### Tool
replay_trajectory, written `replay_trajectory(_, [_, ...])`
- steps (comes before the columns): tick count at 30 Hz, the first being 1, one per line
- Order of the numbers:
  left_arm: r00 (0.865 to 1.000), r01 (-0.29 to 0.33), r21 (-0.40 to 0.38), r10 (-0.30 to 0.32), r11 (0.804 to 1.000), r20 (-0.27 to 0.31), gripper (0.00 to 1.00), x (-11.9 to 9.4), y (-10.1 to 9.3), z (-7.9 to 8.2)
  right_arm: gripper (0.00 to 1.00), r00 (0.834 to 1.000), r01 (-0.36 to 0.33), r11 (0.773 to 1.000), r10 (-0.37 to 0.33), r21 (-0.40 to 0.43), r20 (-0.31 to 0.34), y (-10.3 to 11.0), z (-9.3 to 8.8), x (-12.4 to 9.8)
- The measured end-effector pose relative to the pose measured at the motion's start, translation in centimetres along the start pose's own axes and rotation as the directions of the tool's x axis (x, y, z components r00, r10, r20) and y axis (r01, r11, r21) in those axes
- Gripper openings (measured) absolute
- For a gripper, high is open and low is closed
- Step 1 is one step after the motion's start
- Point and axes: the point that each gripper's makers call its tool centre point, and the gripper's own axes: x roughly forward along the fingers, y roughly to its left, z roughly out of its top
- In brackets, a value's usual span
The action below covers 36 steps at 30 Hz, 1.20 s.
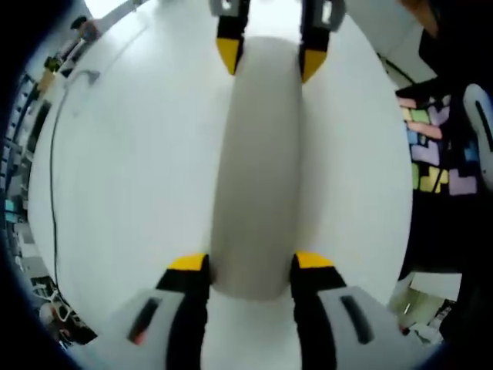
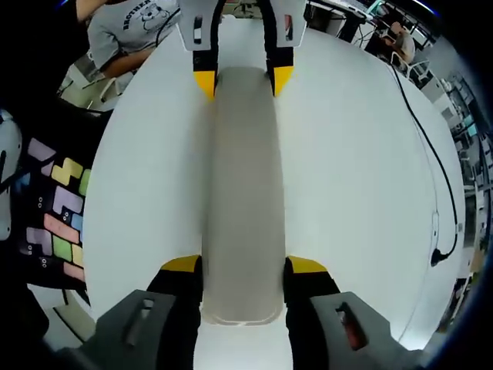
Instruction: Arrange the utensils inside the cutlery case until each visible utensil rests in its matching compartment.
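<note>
Left gripper view, nearest first: left gripper (image 1: 250,262) at 6 o'clock, yellow-tipped jaws set apart to the width of the cutlery case (image 1: 258,169) and pressed against both sides of its rounded near end. Closed around the case, then, not around any utensil. Long, pale grey and closed, lying flat on the white counter (image 1: 131,193), running from 6 towards 12 o'clock. At 12 o'clock, right gripper (image 1: 269,62) straddling the case's far end, one yellow tip on each side. Thin dark cable (image 1: 52,177) curving along the counter's edge at 9 o'clock. Past the counter at 3 o'clock, a dark mat with pastel block shapes (image 1: 431,150).

Right gripper view, nearest first: right gripper (image 2: 243,266) at 6 o'clock, jaws apart by the case's width and clamped on either side of the cutlery case (image 2: 240,193). Case stretching straight up the middle over the counter (image 2: 354,177). At 12 o'clock, left gripper (image 2: 240,79) gripping the opposite end likewise. Black cable (image 2: 435,166) along the counter at 3 o'clock. Block-patterned mat (image 2: 58,208) at 9 o'clock, beyond the counter's rim. Farthest off, at 11 o'clock, a person in a grey printed shirt (image 2: 131,27).
</note>
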Motion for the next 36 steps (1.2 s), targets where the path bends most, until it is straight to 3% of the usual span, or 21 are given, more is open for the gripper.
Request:
replay_trajectory(9, [1.0,-0.011,0.051,0.01,0.999,0.001,0.43,-0.5,-0.3,2.9,0.42,1.0,0.02,0.999,-0.021,0.04,0.018,0.5,-2.6,-1.3])
replay_trajectory(18, [0.999,0.011,0.118,-0.008,0.993,-0.032,0.43,0.5,-0.2,6.3,0.42,1.0,0.018,0.994,-0.015,0.11,-0.028,1.1,-6.1,-0.9])
replay_trajectory(23, [0.998,0.041,0.119,-0.035,0.992,-0.049,0.43,1.1,-0.5,6.9,0.42,1.0,-0.005,0.993,0.007,0.119,-0.019,1.4,-7.2,-0.6])
replay_trajectory(30, [0.997,0.043,0.117,-0.036,0.992,-0.069,0.44,1.2,-0.3,6.7,0.42,1.0,-0.005,0.993,0.008,0.116,-0.026,1.4,-7.1,-0.3])
replay_trajectory(36, [0.992,0.02,0.116,-0.005,0.993,-0.129,0.44,1.2,-0.3,6.5,0.43,0.994,0.002,0.995,0.009,0.103,-0.109,1.3,-7.0,-0.1])
